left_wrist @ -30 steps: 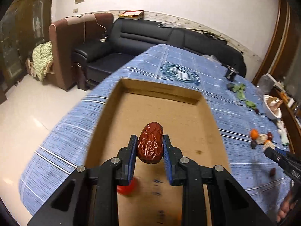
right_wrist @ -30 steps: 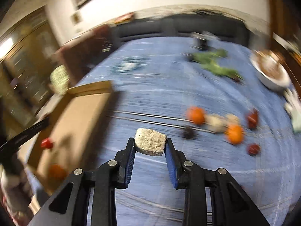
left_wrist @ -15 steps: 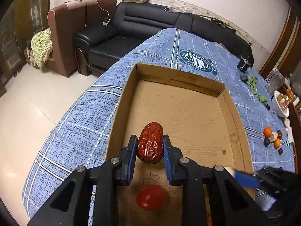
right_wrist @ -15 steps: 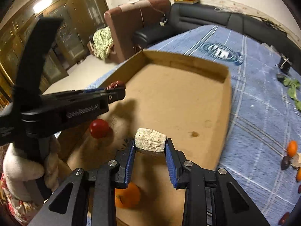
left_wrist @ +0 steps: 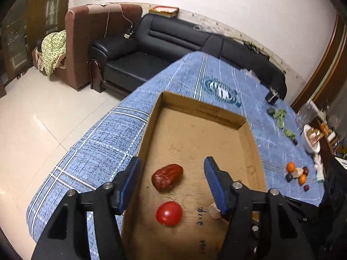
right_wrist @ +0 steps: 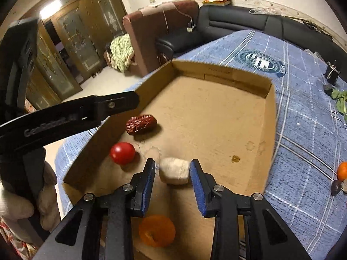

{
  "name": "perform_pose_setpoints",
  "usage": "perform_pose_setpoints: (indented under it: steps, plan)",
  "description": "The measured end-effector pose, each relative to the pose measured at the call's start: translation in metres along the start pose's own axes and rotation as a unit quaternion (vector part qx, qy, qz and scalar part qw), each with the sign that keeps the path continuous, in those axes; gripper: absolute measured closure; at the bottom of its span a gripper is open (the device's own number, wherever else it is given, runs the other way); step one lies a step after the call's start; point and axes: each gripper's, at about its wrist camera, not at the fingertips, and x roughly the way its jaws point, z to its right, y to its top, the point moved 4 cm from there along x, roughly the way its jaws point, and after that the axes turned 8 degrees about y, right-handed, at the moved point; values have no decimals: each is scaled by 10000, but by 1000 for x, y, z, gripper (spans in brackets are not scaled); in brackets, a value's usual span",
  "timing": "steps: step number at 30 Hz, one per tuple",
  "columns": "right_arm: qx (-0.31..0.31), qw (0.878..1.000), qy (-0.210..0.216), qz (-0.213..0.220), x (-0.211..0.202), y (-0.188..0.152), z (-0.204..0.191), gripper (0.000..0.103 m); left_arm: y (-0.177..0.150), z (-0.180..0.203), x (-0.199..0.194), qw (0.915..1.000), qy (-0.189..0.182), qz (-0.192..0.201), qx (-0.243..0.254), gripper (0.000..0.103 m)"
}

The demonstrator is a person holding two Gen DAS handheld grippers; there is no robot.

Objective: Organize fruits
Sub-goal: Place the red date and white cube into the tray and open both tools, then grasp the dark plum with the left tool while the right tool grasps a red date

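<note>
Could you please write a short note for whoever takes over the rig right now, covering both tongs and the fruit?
Left tongs: jaws have just been opening; the red date is released and lies on the floor of the cardboard box.
Right tongs: jaws have just been opening; the pale piece sits between them, pads apparently clear of it.
Also in the box: red tomato, orange.
Done: four items boxed.
Left: small cluster of fruit on the blue cloth, to the right of the box. Withdraw both tongs, then fetch those.
</note>
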Motion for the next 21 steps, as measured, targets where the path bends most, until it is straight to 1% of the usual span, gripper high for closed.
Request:
perform_pose_setpoints:
  steps: [1,3,5,9,11,13,15,17,20,21]
  plan:
    - [18,10000,1,57,-5,0,0,64,0,0,-5,10000,-45,36,-48,40]
    - [94,9998,22,193,-17,0,2,63,-2,4,-15,9998,-123,90,-104,32]
    - [188,9993,28,309,-30,-3,8,63,-4,10,-23,9997,-181,145,-114,28]
    - [399,9975,-103,572,-69,-13,32,63,-7,33,-37,9990,-411,196,-28,27]
    - [556,9954,-265,731,-94,-23,50,63,-8,44,-43,9981,-574,202,5,27]
    - [837,9908,-506,937,-126,-38,78,62,-11,61,-50,9969,-748,233,126,26]
    - [1254,9818,-832,1161,-161,-60,114,61,-15,80,-55,9956,-839,260,322,25]
    - [1680,9701,-1161,1314,-192,-84,148,60,-20,97,-56,9944,-910,231,477,25]
    - [2233,9516,-1605,1373,-224,-121,189,59,-32,127,-50,9919,-1027,73,740,25]
    - [2337,9483,-1645,1383,-230,-128,197,59,-38,140,-46,9906,-1069,-10,852,25]
